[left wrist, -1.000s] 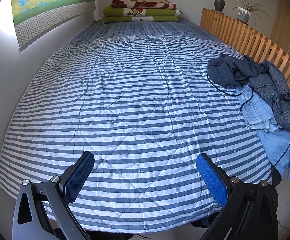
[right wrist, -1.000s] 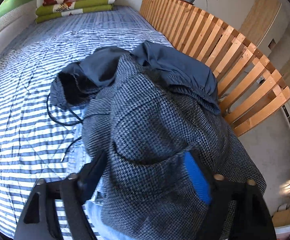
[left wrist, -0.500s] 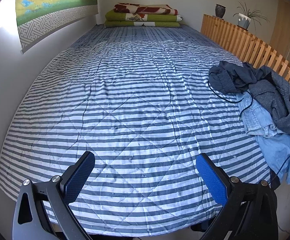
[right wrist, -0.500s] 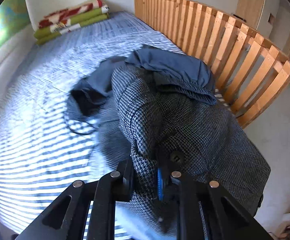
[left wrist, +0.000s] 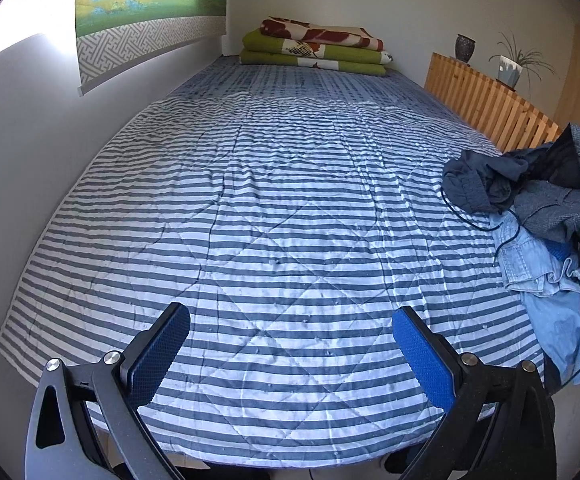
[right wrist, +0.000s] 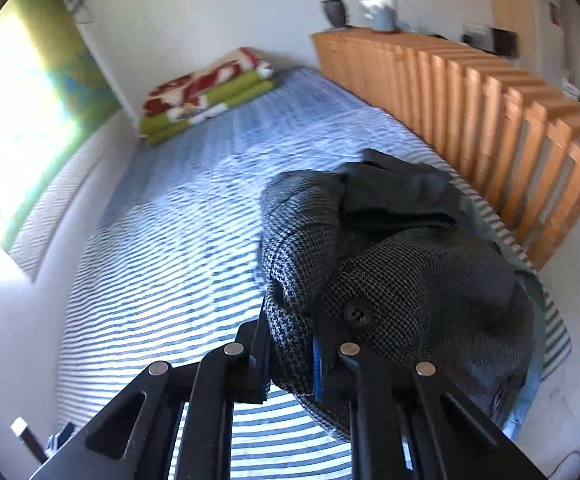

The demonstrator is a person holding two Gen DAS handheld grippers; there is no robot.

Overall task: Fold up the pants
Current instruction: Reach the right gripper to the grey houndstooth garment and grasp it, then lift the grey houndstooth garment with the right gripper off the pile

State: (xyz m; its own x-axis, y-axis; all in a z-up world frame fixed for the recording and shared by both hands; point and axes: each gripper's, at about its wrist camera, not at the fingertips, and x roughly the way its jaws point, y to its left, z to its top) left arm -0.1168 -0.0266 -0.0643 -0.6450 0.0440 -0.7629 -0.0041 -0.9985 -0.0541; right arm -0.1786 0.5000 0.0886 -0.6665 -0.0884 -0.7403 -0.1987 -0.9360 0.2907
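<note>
Since the earlier frame the houndstooth pants (right wrist: 390, 280) have risen off the clothes pile (left wrist: 530, 240) at the striped quilt's (left wrist: 269, 200) right edge, beside the wooden slat rail (right wrist: 490, 120). The right gripper (right wrist: 310, 360) is clamped on a bunched fold near a button (right wrist: 357, 313). The woven cloth looks soft, limp and moderately heavy; the waistband would likely give a surer hold. The left gripper (left wrist: 290, 352) hangs spread wide and empty.

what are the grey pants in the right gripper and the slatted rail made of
Pants: looks like woven wool or a wool blend, matte, with a fine black-and-grey houndstooth check and a dark button. Rail: light wood, probably pine, plain or lightly finished, with an even orange-tan colour. The right gripper pinches the cloth.
</note>
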